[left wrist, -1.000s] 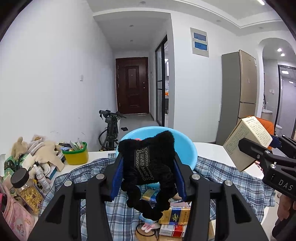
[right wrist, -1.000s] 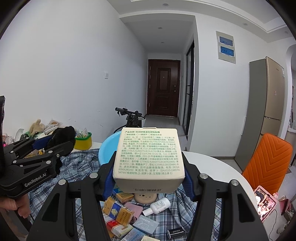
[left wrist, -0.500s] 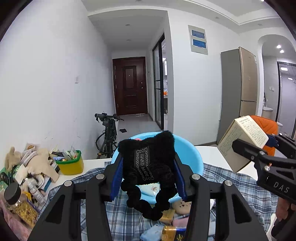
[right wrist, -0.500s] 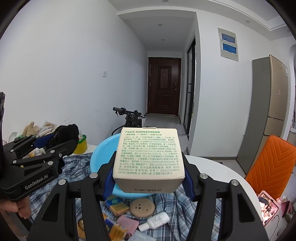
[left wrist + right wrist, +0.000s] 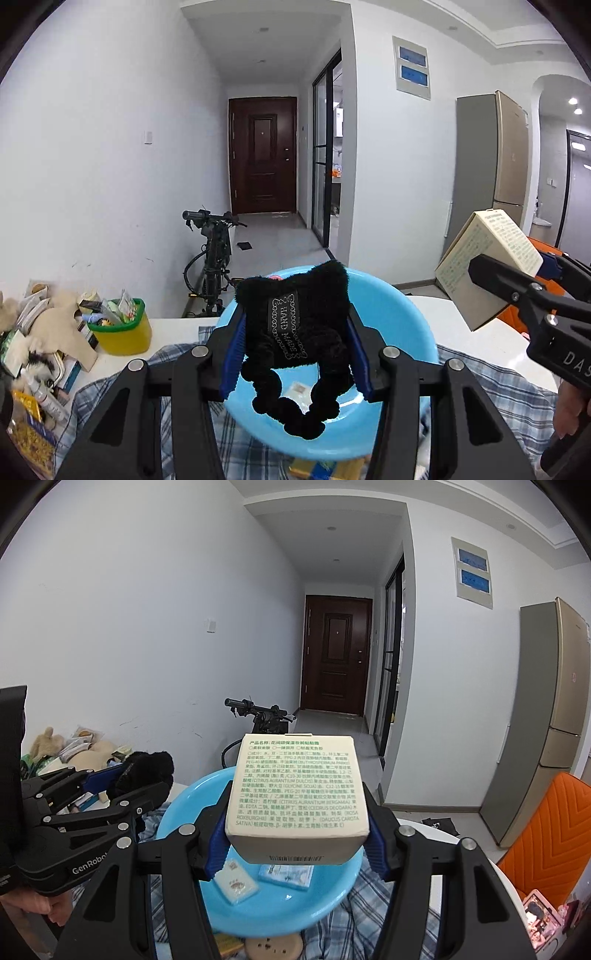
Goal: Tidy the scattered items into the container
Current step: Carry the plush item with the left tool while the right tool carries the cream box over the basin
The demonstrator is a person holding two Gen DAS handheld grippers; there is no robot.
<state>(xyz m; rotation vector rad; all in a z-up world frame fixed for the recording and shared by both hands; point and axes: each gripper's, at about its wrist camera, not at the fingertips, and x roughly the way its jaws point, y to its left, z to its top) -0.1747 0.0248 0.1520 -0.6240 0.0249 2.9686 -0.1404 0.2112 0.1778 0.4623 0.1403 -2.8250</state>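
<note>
Both grippers are loaded and hang above the blue basin (image 5: 280, 919), the container that stands on a checked cloth (image 5: 122, 391) spread over the white worktop (image 5: 491, 343).

The left gripper (image 5: 295, 347) has its fingers (image 5: 233, 354) drawn in narrow on a black fuzzy pouch (image 5: 295, 314), pinched by its soft body so that its knotted cord droops toward the basin's floor. The squeeze is what keeps a limp thing from slipping; it sits over the basin's middle, high enough that the cord looks clear of the rim.

The right gripper (image 5: 295, 830) grips a cream printed box (image 5: 297, 794) by two opposite sides, fingers (image 5: 218, 843) set roughly halfway apart to match its width. The box is held level, printed face up, over the basin's far half, which would let it land flat rather than on a corner.

Inside the basin already lie a pale sachet (image 5: 236, 880) and a light blue packet (image 5: 286, 875), side by side on the near floor. A round tan disc with holes (image 5: 273, 947) waits on the cloth just this side of the basin, with a yellow packet (image 5: 227, 943) beside it.

A yellow and green tub (image 5: 122, 328) stuffed with oddments stands left of the basin on the worktop, apart from the cloth. My reading is that both things are about to be let go.
</note>
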